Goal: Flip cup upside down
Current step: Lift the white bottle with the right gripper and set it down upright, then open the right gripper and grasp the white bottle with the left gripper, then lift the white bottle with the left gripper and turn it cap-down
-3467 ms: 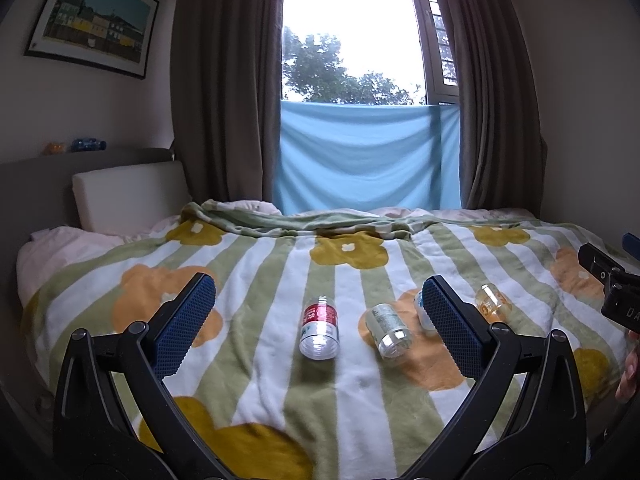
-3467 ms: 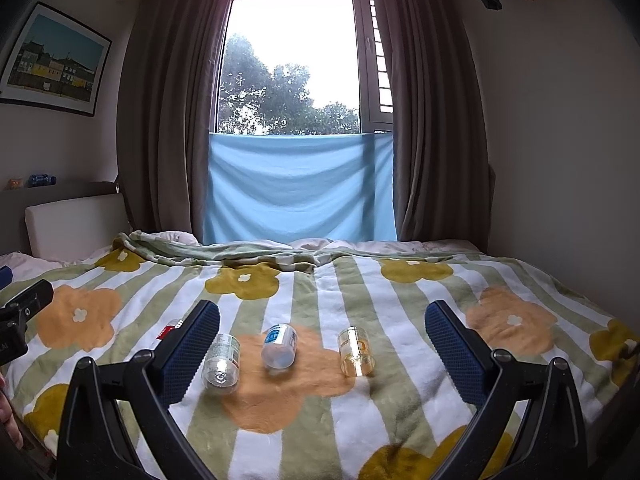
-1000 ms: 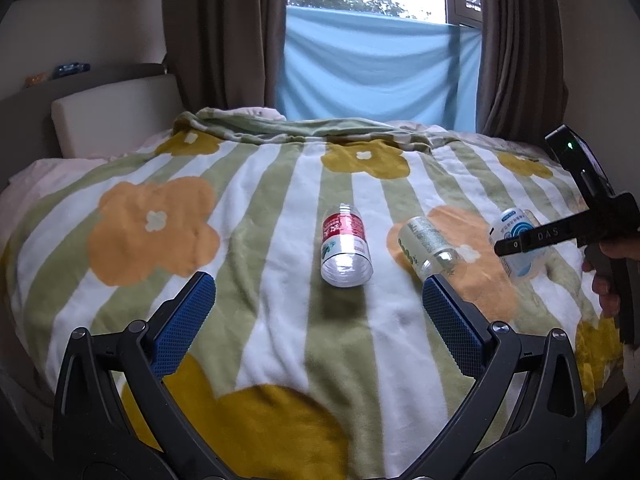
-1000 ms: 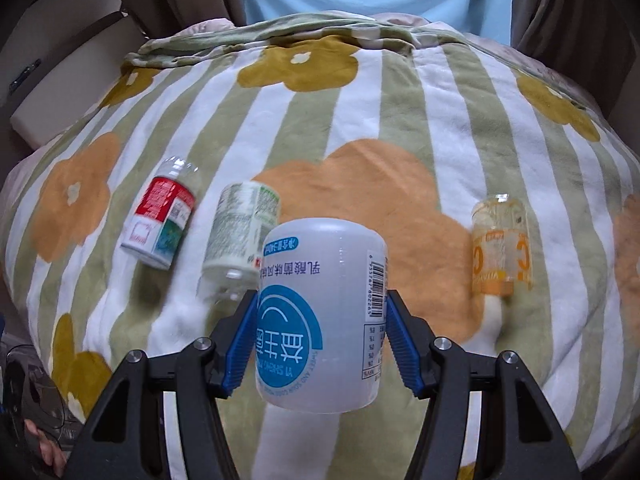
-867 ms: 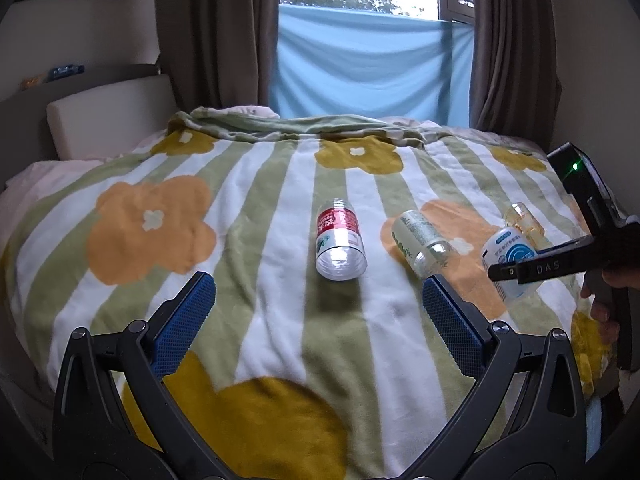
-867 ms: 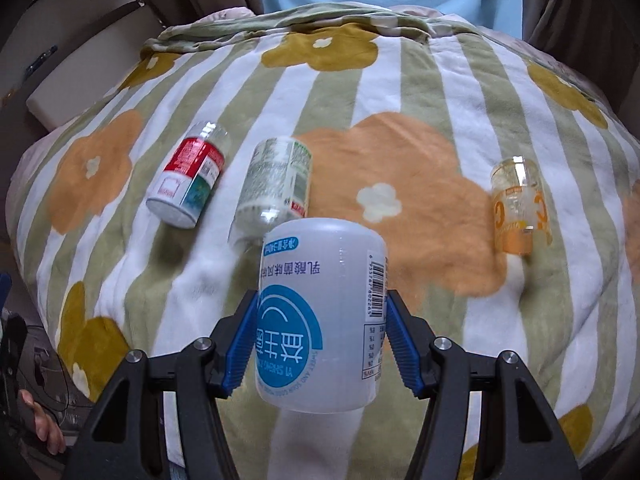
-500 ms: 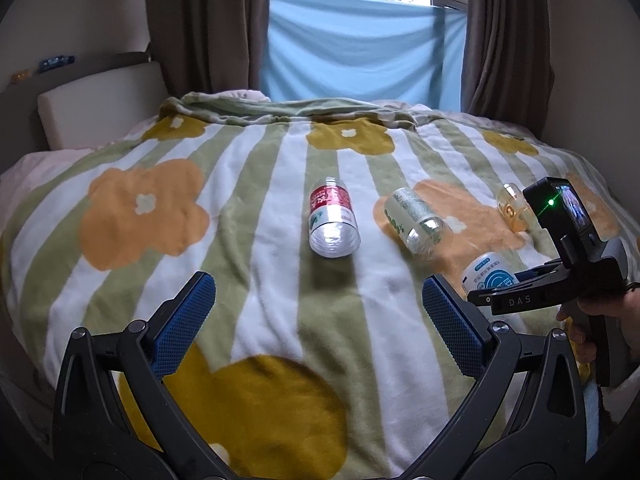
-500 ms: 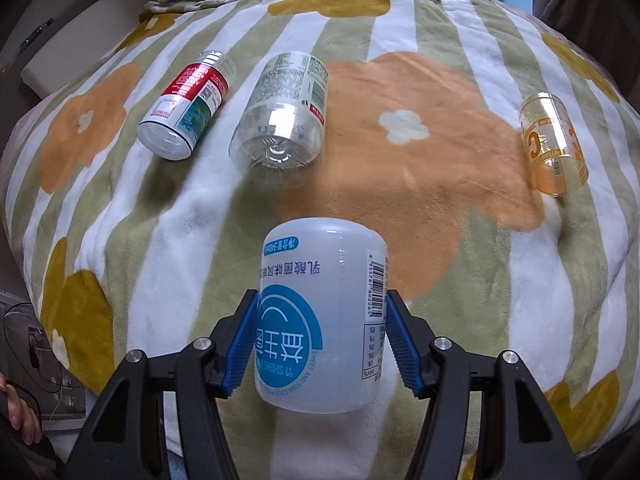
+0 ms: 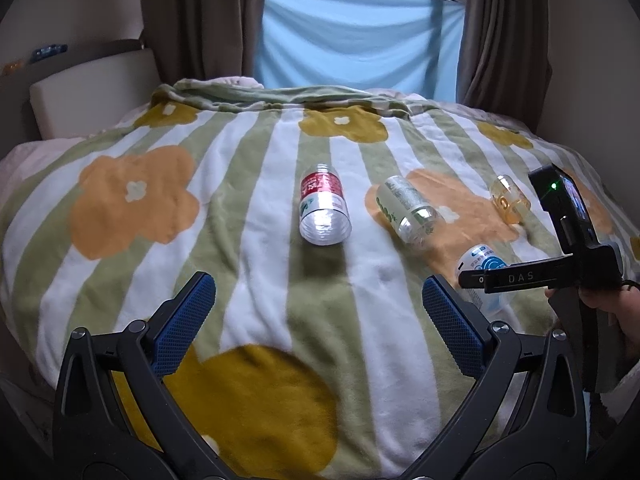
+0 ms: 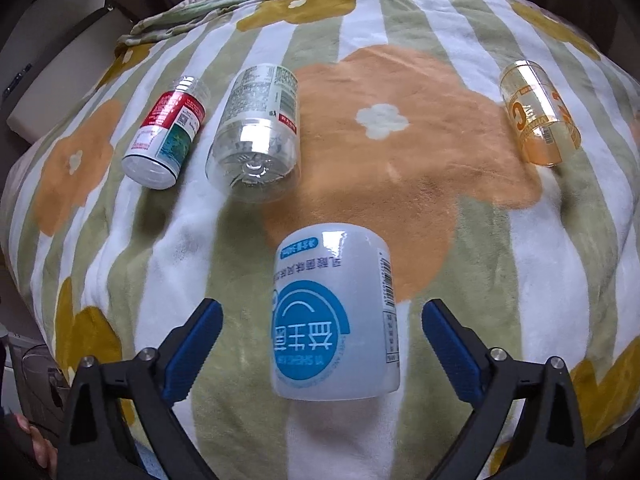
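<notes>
A white cup with a blue label (image 10: 334, 320) rests on the flowered blanket (image 10: 400, 152), its print reading upside down. My right gripper (image 10: 322, 320) is open, with a blue pad on each side of the cup and a gap to each. In the left wrist view the same cup (image 9: 478, 258) shows behind the right gripper's black finger (image 9: 516, 278). My left gripper (image 9: 316, 292) hangs open over the blanket's near part and holds nothing.
Three more cups lie on their sides: a red-labelled one (image 9: 322, 208), a clear green-printed one (image 9: 406, 210) and an orange one (image 9: 509, 200). A hand (image 9: 600, 304) holds the right gripper. Curtains (image 9: 192, 20), a pillow (image 9: 92, 88) and the bed's near edge bound the area.
My right gripper, shut on the blue-labelled cup and moving down toward the near blanket, has opened and let the cup go. The left gripper has stayed open.
</notes>
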Available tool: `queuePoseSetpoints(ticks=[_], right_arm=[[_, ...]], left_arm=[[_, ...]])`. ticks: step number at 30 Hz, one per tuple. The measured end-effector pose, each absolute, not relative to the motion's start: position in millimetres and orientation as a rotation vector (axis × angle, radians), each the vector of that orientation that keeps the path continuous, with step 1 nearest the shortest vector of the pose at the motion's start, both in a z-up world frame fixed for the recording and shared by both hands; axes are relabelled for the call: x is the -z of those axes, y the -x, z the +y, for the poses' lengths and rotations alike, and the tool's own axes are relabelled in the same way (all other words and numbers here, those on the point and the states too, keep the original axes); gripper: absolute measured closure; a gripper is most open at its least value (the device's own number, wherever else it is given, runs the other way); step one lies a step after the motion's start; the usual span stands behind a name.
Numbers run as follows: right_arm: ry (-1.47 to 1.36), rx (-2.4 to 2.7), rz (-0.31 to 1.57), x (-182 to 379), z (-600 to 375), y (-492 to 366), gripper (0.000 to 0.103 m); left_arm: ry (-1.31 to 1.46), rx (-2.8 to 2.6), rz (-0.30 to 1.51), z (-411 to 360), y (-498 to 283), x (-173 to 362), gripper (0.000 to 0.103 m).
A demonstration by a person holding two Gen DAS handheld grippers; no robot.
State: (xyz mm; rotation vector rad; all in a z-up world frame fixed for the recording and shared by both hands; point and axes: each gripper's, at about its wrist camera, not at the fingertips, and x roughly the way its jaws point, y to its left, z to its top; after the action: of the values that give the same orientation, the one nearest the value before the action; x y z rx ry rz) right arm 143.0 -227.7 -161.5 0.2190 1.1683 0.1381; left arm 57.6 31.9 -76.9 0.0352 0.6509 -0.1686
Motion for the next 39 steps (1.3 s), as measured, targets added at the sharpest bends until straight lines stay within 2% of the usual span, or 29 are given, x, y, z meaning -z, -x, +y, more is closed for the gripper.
queuePoseSetpoints(ticks=[11,18,24,29,39], right_arm=[[-0.108,-0.121,0.933,96.3,-269.2,-92.5,0.003],[-0.063,-0.024,0.733,67.0,-310.2,-47.5,0.003],[-0.129,-0.072,0.677,69.9,-334.5,-24.8,0.003],[-0.185,-0.093,0.669,79.8,-350.4,-11.2,0.003],[-0.227,-0.114,0.665,86.7,-362.8,-5.3,0.003]], left_arm=[[-0.034,0.228,0.769,-7.9,-79.8,56.9,0.0],[-0.092,0.302,0.91,-81.0,-126.0,40.9,0.0],[-0.116,0.346,1.188,-145.1,-173.1,89.2,0.0],[0.085,0.364,1.427,-158.1,-199.2,139.7,0.001],[0.219,0.278,1.584,-163.7,-220.0,190.4,0.026]])
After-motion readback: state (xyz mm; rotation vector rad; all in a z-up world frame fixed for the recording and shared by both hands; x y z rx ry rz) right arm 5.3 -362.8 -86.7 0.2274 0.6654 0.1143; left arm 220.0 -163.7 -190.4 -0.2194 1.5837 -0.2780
